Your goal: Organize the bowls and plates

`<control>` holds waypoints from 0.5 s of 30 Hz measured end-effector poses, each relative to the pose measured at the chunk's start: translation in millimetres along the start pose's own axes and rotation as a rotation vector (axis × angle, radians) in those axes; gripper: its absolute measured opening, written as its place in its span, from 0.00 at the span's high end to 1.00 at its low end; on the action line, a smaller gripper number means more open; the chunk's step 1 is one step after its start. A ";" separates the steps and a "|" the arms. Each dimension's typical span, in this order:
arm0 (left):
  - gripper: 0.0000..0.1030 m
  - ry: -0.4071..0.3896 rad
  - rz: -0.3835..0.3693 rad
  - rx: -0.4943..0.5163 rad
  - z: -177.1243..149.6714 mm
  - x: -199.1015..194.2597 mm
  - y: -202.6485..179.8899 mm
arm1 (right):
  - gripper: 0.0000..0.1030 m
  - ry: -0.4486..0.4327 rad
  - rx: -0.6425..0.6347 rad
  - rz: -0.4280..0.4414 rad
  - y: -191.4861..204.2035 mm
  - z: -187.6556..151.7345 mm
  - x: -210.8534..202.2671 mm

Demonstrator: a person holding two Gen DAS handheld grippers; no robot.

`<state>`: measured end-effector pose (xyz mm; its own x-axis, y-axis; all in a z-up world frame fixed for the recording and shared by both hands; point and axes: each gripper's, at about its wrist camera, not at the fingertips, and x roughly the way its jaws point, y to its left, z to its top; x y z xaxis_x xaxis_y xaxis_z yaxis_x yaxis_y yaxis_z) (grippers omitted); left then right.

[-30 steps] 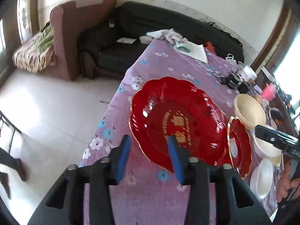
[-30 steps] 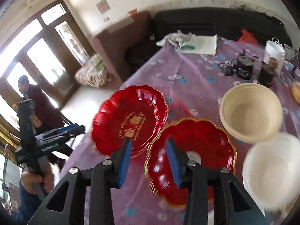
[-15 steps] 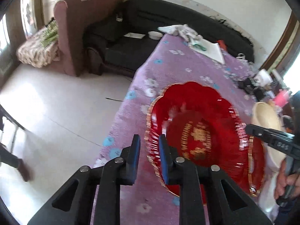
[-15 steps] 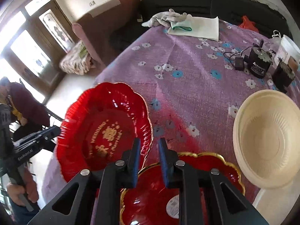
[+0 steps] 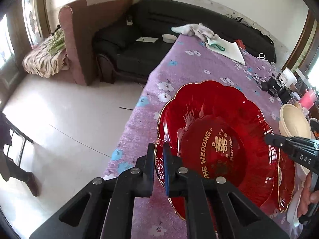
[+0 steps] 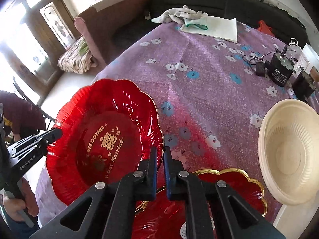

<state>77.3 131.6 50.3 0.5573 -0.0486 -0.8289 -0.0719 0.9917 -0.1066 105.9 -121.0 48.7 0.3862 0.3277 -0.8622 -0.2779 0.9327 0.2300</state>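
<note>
Broadly, a desk [image 6: 209,83] draped in purple cloth printed with white and blue flowers carries everything, with a black sofa [image 5: 179,25] and a brown armchair [image 5: 87,33] beyond its far end. Largest of the dishes is a scalloped, translucent red plastic plate with a gold rim and gold wedding lettering at its centre [image 5: 215,143], which sits near the desk's left edge and is gripped from two sides. Its right side overlaps a second red scalloped plate with a gold rim [image 6: 235,191], which lies flat on the cloth close to the right wrist camera and has a small white label near its middle.

To the right of both plates is a cream, ribbed disposable bowl [image 6: 289,153], seemingly tilted toward the right wrist camera, apart from the lettered plate and just beside the second plate's rim. Farther back on the right stand two black cylindrical devices with cables [image 6: 279,69], and at the far end lies a white folded cloth with a crumpled pale rag on it [image 6: 211,26].

The left claw [image 5: 159,155] has its blue-padded fingers pressed nearly together, pinching the near-left rim of the lettered plate. The right claw [image 6: 160,159] is likewise narrowed to a thin gap and pinches the plate's opposite rim, the edge nearest the second plate. Each claw's black tip shows in the other's view, meeting the plate's border.
</note>
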 end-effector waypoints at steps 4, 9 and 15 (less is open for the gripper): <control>0.93 -0.020 0.013 -0.003 -4.5 -15.7 7.0 | 0.93 -0.015 0.004 0.046 9.4 -7.8 -9.2; 0.91 -0.021 0.012 -0.002 -23.9 -32.9 16.3 | 0.92 -0.008 0.012 0.087 21.2 -23.3 -16.8; 0.83 -0.031 0.004 0.010 -68.1 -60.1 20.5 | 0.91 0.018 0.007 0.146 34.3 -67.7 -32.7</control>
<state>-14.0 146.7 60.5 0.5828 -0.0408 -0.8116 -0.0661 0.9931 -0.0973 24.2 -109.9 54.2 0.3264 0.4573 -0.8272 -0.3238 0.8763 0.3567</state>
